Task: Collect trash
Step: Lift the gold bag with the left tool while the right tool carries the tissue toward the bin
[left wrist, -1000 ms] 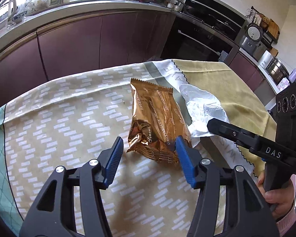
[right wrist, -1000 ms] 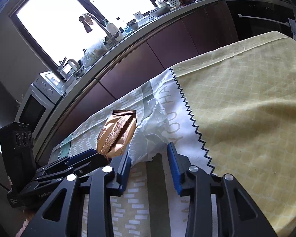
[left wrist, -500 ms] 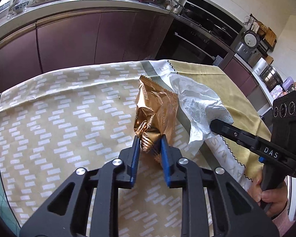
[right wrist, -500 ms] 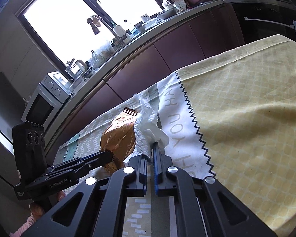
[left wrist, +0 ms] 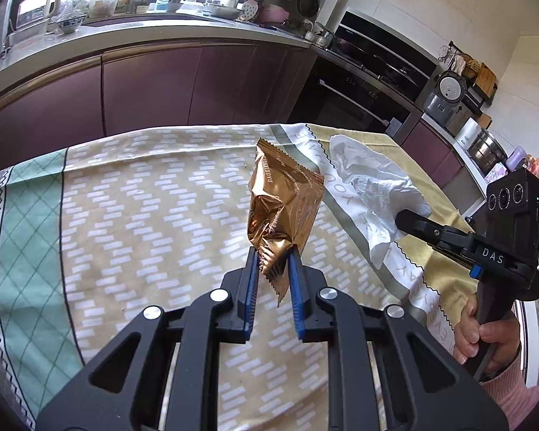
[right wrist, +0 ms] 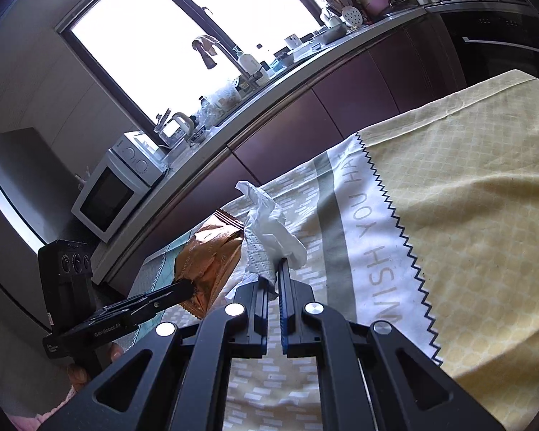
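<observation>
Left wrist view: the wrapper [left wrist: 284,201] is pinched by its lower crimped edge in the nearly closed left gripper [left wrist: 273,269] and the tissue [right wrist: 269,230] is clamped in the closed right gripper [right wrist: 275,274], both lifted above the tablecloth [left wrist: 143,215], presumably so that they can be carried off for disposal.

Left gripper [left wrist: 273,264], right gripper [right wrist: 273,276] clamped (both loaded).

A patterned tablecloth [left wrist: 133,215] covers the worktop; behind stand purple cabinets [left wrist: 143,93], a microwave [right wrist: 115,190] and a kettle [right wrist: 181,124].
</observation>
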### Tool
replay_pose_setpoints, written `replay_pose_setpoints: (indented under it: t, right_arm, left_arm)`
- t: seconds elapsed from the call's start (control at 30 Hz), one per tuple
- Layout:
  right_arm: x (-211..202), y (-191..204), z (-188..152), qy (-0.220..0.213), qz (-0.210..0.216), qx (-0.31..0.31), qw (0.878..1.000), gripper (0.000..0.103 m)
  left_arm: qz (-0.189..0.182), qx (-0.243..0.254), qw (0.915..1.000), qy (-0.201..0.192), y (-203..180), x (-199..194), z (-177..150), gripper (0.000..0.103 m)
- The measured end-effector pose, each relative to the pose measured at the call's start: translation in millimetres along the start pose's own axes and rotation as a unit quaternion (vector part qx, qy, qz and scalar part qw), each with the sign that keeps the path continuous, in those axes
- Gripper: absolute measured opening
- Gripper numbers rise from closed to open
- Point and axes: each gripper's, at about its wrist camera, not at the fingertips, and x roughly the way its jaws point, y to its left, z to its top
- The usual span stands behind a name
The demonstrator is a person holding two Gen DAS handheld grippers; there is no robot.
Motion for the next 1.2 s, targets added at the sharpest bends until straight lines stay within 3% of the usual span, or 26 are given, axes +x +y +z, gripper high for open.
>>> replay_pose_setpoints:
  t: [0.3,0.5,0.8,1.2]
  right_arm:
    - [-3.9,34.7,-26.6,0.018,0.042,-0.018,0.999,0.004]
    - [-2.5,59.1,-44.5,0.032,0.065,-0.029,0.997,0.004]
    - [8.7,99.3,-69.9,0.062,0.096,-0.057,0.992,0.004]
    - [22.8,139.8,-88.8,0.086,0.126,-0.077,0.985,0.004]
  left_arm:
    - [0.013,-0.037,0.9989,-0.027,29.2,-74.8,-45.1,0.017]
    - [0.021,-0.065,0.9969,-0.039,57.3,-114.0,-72.5,0.017]
    - [0.036,-0.085,0.9938,-0.064,69.9,-159.8,-104.9,0.017]
    - [0.094,-0.086,0.9871,-0.097,83.1,-219.4,-141.0,0.017]
